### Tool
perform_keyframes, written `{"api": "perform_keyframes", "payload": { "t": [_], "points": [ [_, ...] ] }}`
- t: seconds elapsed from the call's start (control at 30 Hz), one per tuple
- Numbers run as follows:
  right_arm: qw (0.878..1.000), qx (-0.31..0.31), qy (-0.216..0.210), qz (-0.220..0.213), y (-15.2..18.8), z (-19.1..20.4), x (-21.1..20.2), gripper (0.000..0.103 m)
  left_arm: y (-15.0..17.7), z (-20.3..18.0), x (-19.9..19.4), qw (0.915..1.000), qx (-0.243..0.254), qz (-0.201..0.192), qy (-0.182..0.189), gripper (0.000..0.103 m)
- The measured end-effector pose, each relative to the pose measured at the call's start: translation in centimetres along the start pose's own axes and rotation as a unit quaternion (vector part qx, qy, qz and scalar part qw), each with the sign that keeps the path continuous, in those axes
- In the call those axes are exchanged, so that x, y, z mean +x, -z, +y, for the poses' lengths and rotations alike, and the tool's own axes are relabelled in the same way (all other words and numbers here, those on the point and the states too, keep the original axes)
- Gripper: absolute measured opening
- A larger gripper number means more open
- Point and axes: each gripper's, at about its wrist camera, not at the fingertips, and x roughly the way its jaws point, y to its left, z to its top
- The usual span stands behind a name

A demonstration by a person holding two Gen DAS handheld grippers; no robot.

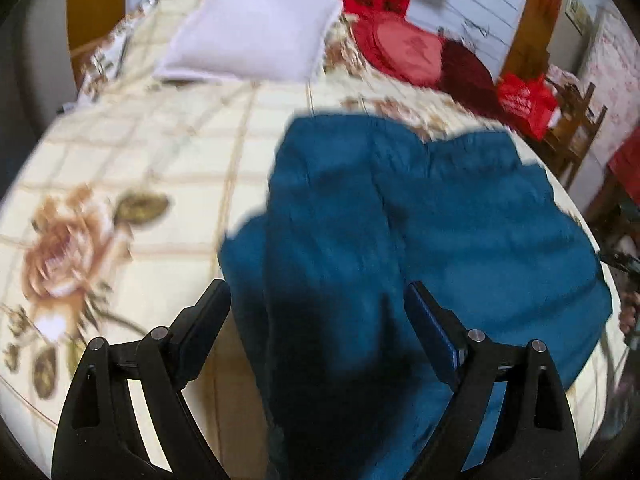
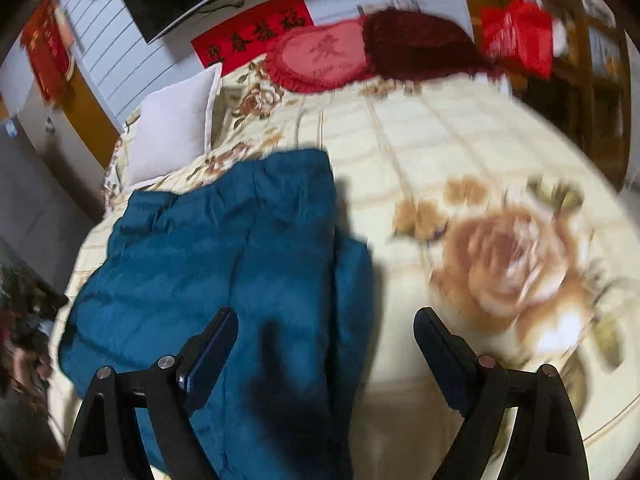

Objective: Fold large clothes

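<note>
A large dark teal garment lies spread and partly folded on a bed with a cream floral cover. It also shows in the right wrist view. My left gripper is open, hovering above the garment's near left part, its fingers apart and empty. My right gripper is open above the garment's near right edge, one finger over the cloth and the other over the bed cover. Both views are motion-blurred.
A white pillow lies at the head of the bed, also in the right wrist view. Red round cushions and a dark red one sit beside it. A wooden chair with a red bag stands by the bed.
</note>
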Motion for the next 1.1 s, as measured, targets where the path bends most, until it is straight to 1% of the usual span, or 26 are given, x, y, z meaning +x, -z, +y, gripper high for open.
{"api": "perform_keyframes", "payload": {
  "t": [0.07,0.1,0.13,0.2,0.27,0.3,0.33,0.37,0.43,0.47,0.53,0.6,0.7,0.77,0.8,0.83,0.87,0.9,0.93,0.97,1.0,1.03,1.1],
  "points": [
    [0.999,0.014,-0.024,0.016,1.0,-0.7,1.3,0.088,1.4,0.4,1.3,0.9997,-0.005,0.025,0.007,0.089],
    [0.999,0.014,-0.026,0.028,1.5,-0.8,2.1,0.088,2.0,0.5,1.7,0.9995,-0.004,0.03,0.006,0.089],
    [0.999,0.013,-0.026,0.031,1.7,-0.9,2.5,0.088,2.4,0.6,1.9,0.9995,-0.005,0.029,0.014,0.089],
    [0.998,0.022,-0.056,0.029,2.0,-1.4,3.2,0.088,2.7,1.0,1.9,0.9992,-0.012,0.025,0.028,0.089],
    [0.993,0.039,-0.099,0.047,2.0,-2.2,4.3,0.089,2.9,1.6,2.5,0.998,-0.022,0.033,0.049,0.09],
    [0.992,0.032,-0.111,0.041,2.0,-2.3,4.4,0.089,3.1,2.0,2.9,0.9968,-0.031,0.039,0.062,0.092],
    [0.992,0.013,-0.12,0.041,1.9,-2.2,4.7,0.09,3.4,2.7,3.3,0.9946,-0.051,0.046,0.078,0.095],
    [0.991,0.005,-0.127,0.044,1.8,-2.2,4.9,0.09,3.5,3.1,3.2,0.9936,-0.057,0.035,0.091,0.096],
    [0.988,0.002,-0.147,0.048,1.5,-2.2,5.3,0.09,3.4,3.0,3.3,0.9936,-0.05,0.032,0.097,0.099],
    [0.985,-0.01,-0.164,0.051,1.4,-1.8,5.8,0.087,3.2,2.8,3.6,0.9937,-0.044,0.036,0.097,0.1],
    [0.98,-0.026,-0.188,0.056,1.3,-1.1,6.4,0.085,2.6,2.6,4.0,0.9931,-0.036,0.044,0.102,0.101],
    [0.979,-0.043,-0.192,0.055,1.2,-0.7,6.7,0.084,1.6,2.7,4.8,0.9906,-0.03,0.052,0.122,0.101],
    [0.977,-0.046,-0.205,0.049,1.2,-0.7,7.1,0.084,0.7,2.7,5.4,0.9871,-0.039,0.059,0.144,0.1],
    [0.977,-0.04,-0.203,0.048,1.4,-0.5,7.1,0.084,0.5,2.1,5.5,0.9865,-0.032,0.064,0.147,0.088],
    [0.977,-0.041,-0.204,0.047,1.6,-0.7,6.9,0.084,0.5,1.8,5.5,0.9862,-0.029,0.062,0.151,0.074],
    [0.977,-0.045,-0.205,0.047,1.7,-0.5,7.0,0.077,0.6,1.4,5.1,0.9868,-0.022,0.051,0.152,0.058],
    [0.976,-0.047,-0.205,0.048,2.0,-0.7,6.6,0.069,0.7,1.0,4.7,0.9874,-0.016,0.041,0.152,0.051],
    [0.977,-0.051,-0.202,0.044,2.1,-0.4,6.3,0.062,0.9,0.4,4.1,0.9893,-0.006,0.031,0.142,0.041],
    [0.978,-0.063,-0.196,0.035,2.2,0.3,5.8,0.05,1.0,0.0,3.9,0.991,0.001,0.026,0.131,0.035],
    [0.979,-0.079,-0.184,0.027,2.1,0.9,5.3,0.043,1.1,-0.7,3.4,0.9934,0.01,0.018,0.113,0.032],
    [0.981,-0.091,-0.17,0.023,2.2,1.6,4.9,0.04,1.0,-1.1,3.2,0.9944,0.013,0.013,0.104,0.027],
    [0.983,-0.103,-0.153,0.022,2.2,2.4,4.5,0.036,1.0,-1.5,2.9,0.9956,0.014,0.008,0.092,0.024],
    [0.985,-0.114,-0.128,0.016,2.1,3.3,3.6,0.031,1.0,-2.0,2.4,0.9969,0.011,0.0,0.078,0.021]
  ]
}}
